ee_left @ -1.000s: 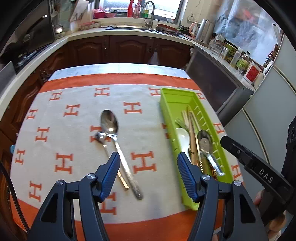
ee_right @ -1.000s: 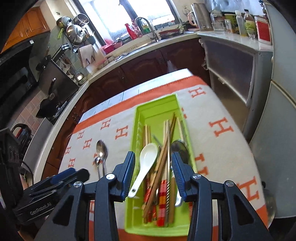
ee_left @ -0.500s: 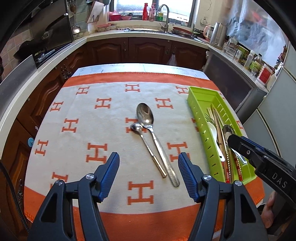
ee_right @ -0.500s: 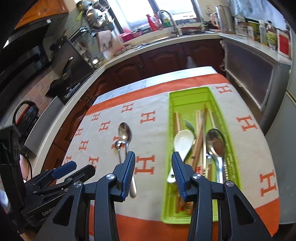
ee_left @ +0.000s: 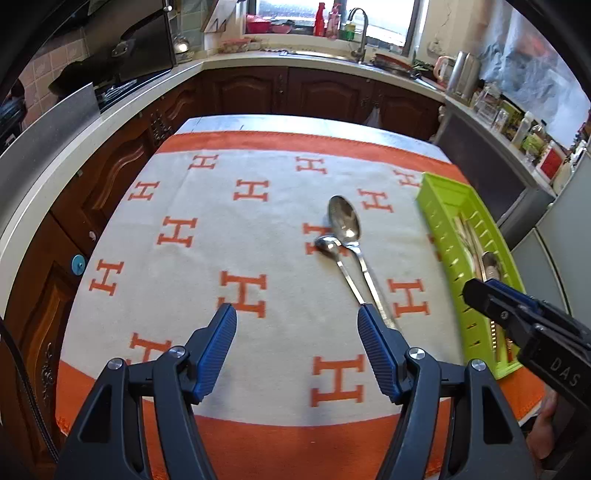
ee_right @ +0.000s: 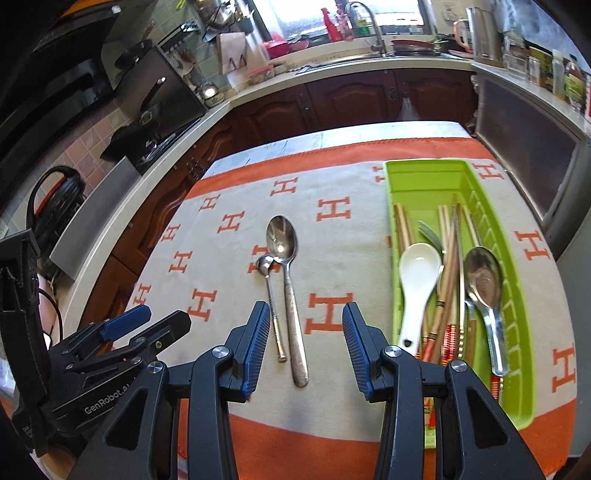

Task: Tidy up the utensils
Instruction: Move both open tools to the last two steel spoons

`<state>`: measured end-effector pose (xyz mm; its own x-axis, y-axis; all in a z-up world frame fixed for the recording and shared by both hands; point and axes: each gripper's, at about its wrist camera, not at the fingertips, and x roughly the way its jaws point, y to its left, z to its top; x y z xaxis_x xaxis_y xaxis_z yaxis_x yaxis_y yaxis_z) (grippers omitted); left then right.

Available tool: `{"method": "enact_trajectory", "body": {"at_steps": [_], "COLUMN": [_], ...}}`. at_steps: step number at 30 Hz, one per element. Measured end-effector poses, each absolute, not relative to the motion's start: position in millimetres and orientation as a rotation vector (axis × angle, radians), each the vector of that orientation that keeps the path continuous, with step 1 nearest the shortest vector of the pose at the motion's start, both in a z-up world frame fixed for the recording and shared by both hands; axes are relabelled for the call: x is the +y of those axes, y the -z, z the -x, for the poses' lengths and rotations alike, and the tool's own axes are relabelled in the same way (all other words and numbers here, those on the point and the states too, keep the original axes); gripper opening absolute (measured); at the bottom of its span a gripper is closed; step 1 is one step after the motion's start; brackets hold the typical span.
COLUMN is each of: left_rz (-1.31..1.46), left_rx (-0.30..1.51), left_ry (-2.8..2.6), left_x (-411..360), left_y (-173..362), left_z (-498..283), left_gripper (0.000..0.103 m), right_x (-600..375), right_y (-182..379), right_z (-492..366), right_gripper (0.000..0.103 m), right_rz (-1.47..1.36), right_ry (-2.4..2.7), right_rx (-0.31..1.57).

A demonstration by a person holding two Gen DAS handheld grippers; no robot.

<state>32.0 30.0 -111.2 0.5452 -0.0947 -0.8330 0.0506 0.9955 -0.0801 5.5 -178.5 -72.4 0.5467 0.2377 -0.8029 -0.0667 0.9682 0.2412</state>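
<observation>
Room: you're in a kitchen with dark wood cabinets (ee_left: 325,92), a pale countertop (ee_right: 332,68) round three sides, and a sink tap (ee_left: 360,27) under the window.
Surface: your table carries a cream cloth (ee_left: 229,236) with orange H marks and an orange border (flat, no folds seen).
Tray: the green tray (ee_right: 517,314) sits on the cloth's right side, holding a white ceramic spoon (ee_right: 417,280), chopsticks (ee_right: 448,273), a fork and a metal spoon (ee_right: 484,284).
Large spoon: the large spoon (ee_right: 284,254) lies loose mid-cloth, bowl away from you, well left of the tray.
Small spoon: the small spoon (ee_right: 267,280) lies just left of it, bowls touching.
Left gripper: your left gripper (ee_left: 297,332) has its fingers spread, nothing between them; both spoons lie to the right of the gap, their handles running behind the right finger (ee_left: 376,350).
Right gripper: your right gripper (ee_right: 306,332) has a moderate gap and pinches nothing; the large spoon's handle end shows within the gap, the small spoon's beside the left finger (ee_right: 255,343) (contact not seen).
</observation>
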Motion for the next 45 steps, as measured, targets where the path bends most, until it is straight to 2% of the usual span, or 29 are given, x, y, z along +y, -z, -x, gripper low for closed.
{"method": "enact_trajectory", "body": {"at_steps": [16,23,30,43,45], "left_rz": [0.106,0.129,0.149,0.287,0.298], "left_rx": [1.065,1.07,1.085,1.093,1.087], "left_ry": [0.031,0.021,0.029,0.148,0.157], "left_x": [69.5,81.7,87.7,63.0,55.5], "left_y": [147.9,152.9,158.3,168.3,169.8], "left_z": [-40.6,-45.5,-50.2,-85.4,-93.5], "left_gripper": [0.066,0.066,0.066,0.066,0.061], "right_x": [-116.7,-113.7,-116.3,-133.5,-139.5], "right_y": [136.6,158.5,168.7,170.7,163.6], "right_z": [-78.9,-109.7,-122.2,-128.2,-125.5], "right_gripper": [0.04,0.04,0.04,0.038,0.037], "right_rz": [-0.032,-0.091,-0.093,-0.156,-0.184], "right_ry": [-0.217,-0.255,-0.256,-0.237,-0.238], "right_rx": [1.084,1.173,1.227,1.201,1.179]}}
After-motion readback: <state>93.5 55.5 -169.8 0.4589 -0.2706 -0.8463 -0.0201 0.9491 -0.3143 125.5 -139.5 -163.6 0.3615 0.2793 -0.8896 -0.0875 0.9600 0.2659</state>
